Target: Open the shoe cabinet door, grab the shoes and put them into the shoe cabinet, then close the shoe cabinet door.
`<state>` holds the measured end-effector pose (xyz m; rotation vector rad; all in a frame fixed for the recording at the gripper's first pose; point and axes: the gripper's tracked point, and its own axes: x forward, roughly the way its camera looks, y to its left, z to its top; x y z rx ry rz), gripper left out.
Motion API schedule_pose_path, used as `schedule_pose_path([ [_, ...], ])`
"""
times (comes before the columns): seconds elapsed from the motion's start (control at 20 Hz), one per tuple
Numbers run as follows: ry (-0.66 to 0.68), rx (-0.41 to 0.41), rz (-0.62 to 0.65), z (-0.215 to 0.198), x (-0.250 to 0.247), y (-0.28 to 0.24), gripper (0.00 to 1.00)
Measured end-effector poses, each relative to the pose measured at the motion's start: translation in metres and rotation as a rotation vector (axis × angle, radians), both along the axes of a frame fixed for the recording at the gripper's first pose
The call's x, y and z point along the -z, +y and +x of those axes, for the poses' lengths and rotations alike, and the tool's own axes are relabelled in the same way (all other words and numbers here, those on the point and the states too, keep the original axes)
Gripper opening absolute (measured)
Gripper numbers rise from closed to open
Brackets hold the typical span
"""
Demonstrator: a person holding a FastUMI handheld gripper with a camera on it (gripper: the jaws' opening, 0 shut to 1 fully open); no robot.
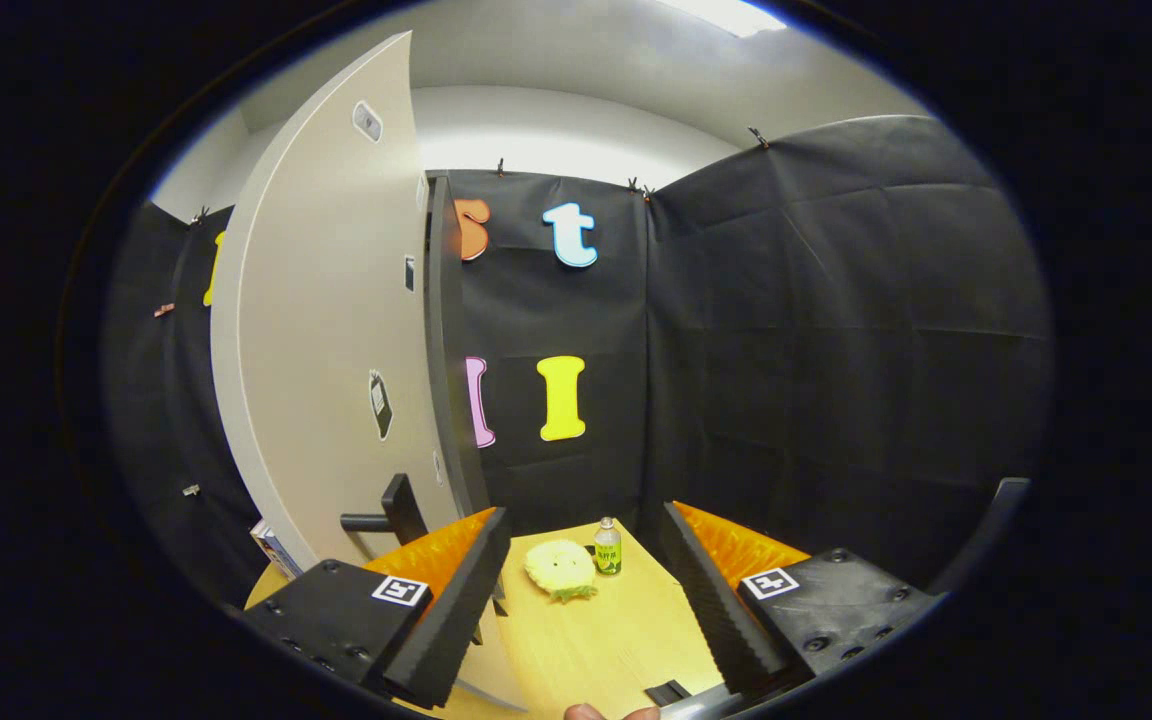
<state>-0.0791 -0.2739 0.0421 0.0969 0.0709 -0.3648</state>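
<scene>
Two fingers of the gripper [586,590] standing wide apart, gripping nothing, shoe cabinet door [336,330] with dark handle [391,515] rising just beyond the left finger, possibly ajar, yellow slipper-like shoe [560,570] lying on the wooden table [606,640] between the fingers, small bottle [607,547] sitting beside it.

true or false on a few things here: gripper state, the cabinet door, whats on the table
1. The gripper is open, with nothing between its fingers. True.
2. The cabinet door stands shut. False: it is swung open, its dark handle just ahead of the left finger.
3. A small bottle stands upright on the wooden table. True.
4. The bottle lies far from the yellow slipper-like thing. False: it stands right beside it, beyond the fingers.
5. The fingers press on the yellow thing. False: it lies ahead of them, untouched.
</scene>
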Motion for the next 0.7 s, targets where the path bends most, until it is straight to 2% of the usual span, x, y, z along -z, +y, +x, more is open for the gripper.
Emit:
schedule_pose_path([
  [0.05, -0.001, 0.002, 0.002, -0.001, 0.001, 0.000, 0.95],
  [0.4, 0.005, -0.019, 0.034, -0.003, 0.005, 0.034, 0.98],
  [0.7, 0.002, -0.128, 0.050, 0.006, 0.005, 0.105, 0.98],
])
